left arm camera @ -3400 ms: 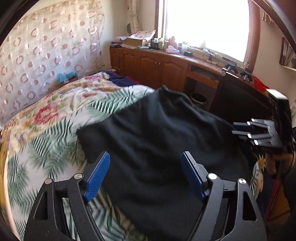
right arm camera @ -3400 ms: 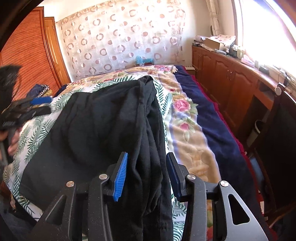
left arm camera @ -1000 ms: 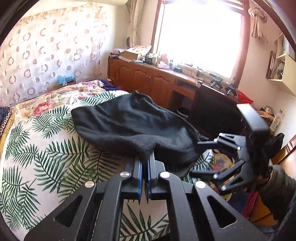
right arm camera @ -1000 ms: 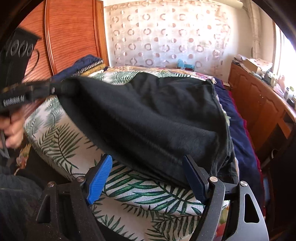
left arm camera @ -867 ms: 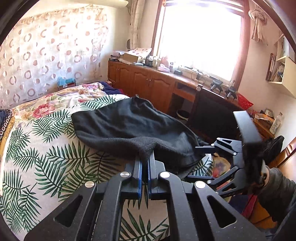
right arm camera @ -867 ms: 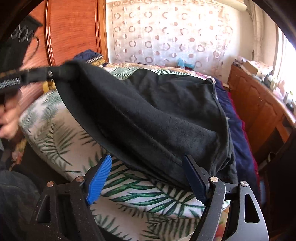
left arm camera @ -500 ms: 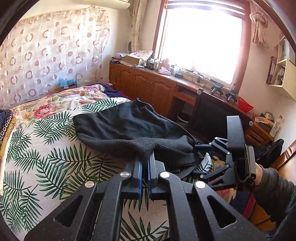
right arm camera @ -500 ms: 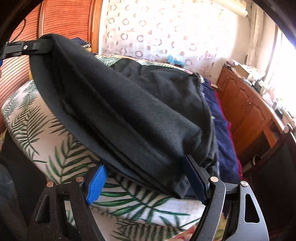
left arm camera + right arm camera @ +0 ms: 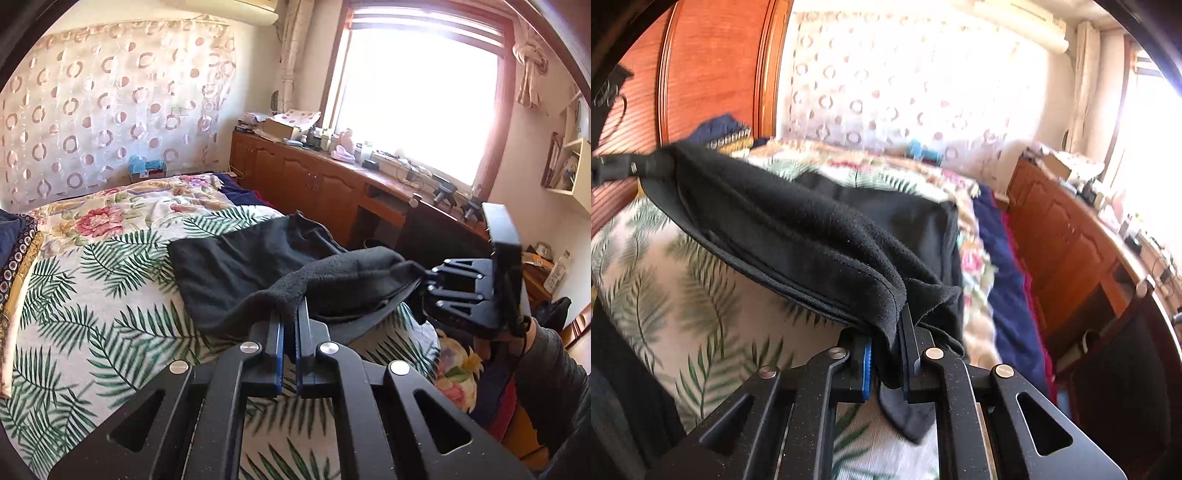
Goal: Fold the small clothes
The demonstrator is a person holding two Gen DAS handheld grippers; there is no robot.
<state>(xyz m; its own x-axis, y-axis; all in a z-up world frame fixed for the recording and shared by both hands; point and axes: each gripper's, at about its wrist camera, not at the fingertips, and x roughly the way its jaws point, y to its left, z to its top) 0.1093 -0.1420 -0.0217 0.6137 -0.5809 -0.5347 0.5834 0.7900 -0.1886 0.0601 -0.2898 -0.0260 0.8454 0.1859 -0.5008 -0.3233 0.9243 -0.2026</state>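
Observation:
A black fleece garment (image 9: 243,266) lies on the palm-print bedspread (image 9: 85,295), its near edge lifted off the bed. My left gripper (image 9: 290,314) is shut on one corner of that edge. My right gripper (image 9: 892,332) is shut on the other corner, and it shows at the right of the left wrist view (image 9: 424,275). The garment (image 9: 798,229) hangs stretched between the two grippers; the left gripper (image 9: 613,168) shows at the far left of the right wrist view. The far part of the garment rests flat on the bed.
A wooden cabinet run (image 9: 314,184) with clutter stands under the window along the bed's right side. A dark chair (image 9: 436,236) stands beside it. Folded clothes (image 9: 14,240) lie at the bed's left edge. A wooden wardrobe (image 9: 713,66) stands behind them.
My right gripper has shut on the garment's corner; it was open before. Both grippers have raised the near edge, which is now stretched between them. The left gripper stays shut.

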